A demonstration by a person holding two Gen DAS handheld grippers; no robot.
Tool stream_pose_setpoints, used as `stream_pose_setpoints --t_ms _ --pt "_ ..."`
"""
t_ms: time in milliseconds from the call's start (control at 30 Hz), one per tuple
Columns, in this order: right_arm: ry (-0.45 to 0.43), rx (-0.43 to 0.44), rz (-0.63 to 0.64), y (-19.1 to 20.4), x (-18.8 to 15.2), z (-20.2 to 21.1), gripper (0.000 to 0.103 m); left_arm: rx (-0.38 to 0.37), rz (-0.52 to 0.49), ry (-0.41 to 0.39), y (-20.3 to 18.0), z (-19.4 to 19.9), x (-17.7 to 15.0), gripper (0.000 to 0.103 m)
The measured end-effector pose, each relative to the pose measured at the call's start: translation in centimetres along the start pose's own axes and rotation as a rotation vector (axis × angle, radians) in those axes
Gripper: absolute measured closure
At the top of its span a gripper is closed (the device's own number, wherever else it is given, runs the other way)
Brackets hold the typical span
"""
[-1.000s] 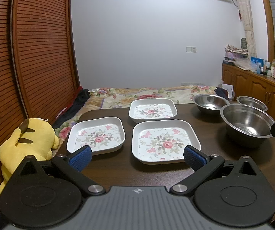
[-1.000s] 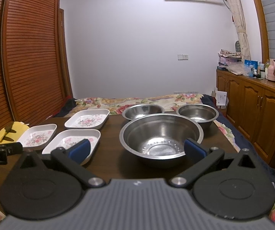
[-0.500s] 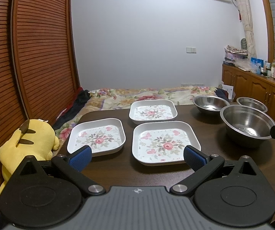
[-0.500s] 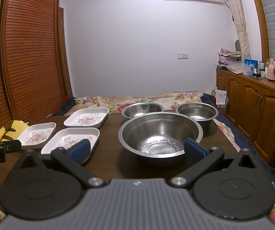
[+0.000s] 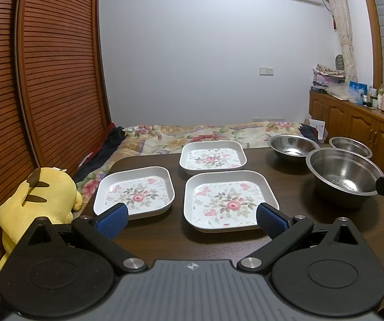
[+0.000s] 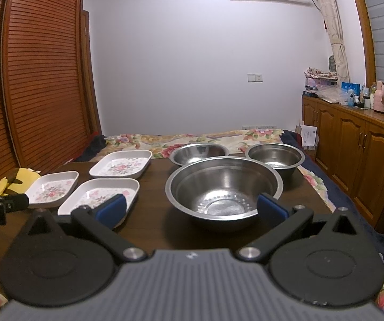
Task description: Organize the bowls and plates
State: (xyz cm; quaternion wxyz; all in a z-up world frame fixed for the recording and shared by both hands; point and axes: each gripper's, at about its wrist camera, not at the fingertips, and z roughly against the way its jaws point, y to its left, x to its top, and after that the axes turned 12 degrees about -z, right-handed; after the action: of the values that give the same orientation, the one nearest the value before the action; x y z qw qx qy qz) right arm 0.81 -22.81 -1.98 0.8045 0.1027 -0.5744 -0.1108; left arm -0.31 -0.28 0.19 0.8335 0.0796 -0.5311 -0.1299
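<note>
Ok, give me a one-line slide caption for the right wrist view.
Open right gripper faces the largest steel bowl on the dark table, three floral square plates to its left.

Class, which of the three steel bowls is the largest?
The front bowl, right before the right gripper; the two behind it are clearly smaller.

My left gripper is level, its blue-padded fingers spread wide with nothing between them. My right gripper sits just the same, pads far apart and empty. Each tool's tip shows at the edge of the other's view.
</note>
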Motion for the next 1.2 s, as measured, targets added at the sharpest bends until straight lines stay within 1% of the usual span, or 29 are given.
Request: stream_pose_setpoints --t_ms 367,667,733,900,1033,1200 --pt "0.005 0.001 -0.003 -0.1 0.0 0.1 0.000 -0.003 0.002 0.002 0.0 0.1 0.0 0.000" --pt "0.021 0.008 0.002 0.0 -0.2 -0.6 0.000 -0.023 0.020 0.045 0.5 -1.4 -0.8 0.000" --pt "0.027 0.022 -0.004 0.1 -0.2 -0.8 0.000 -0.035 0.033 0.060 0.8 -1.9 -1.1 0.000" --pt "0.059 0.090 -0.023 0.5 -0.3 -1.6 0.000 -0.068 0.053 0.093 1.7 -3.2 -1.5 0.000" --pt "0.078 0.134 -0.014 1.3 -0.2 -2.2 0.000 -0.068 0.055 0.113 2.4 -4.1 -1.7 0.000" --pt "0.107 0.189 0.014 2.9 -0.2 -3.3 0.000 -0.047 0.044 0.129 3.2 -4.9 -1.8 0.000"
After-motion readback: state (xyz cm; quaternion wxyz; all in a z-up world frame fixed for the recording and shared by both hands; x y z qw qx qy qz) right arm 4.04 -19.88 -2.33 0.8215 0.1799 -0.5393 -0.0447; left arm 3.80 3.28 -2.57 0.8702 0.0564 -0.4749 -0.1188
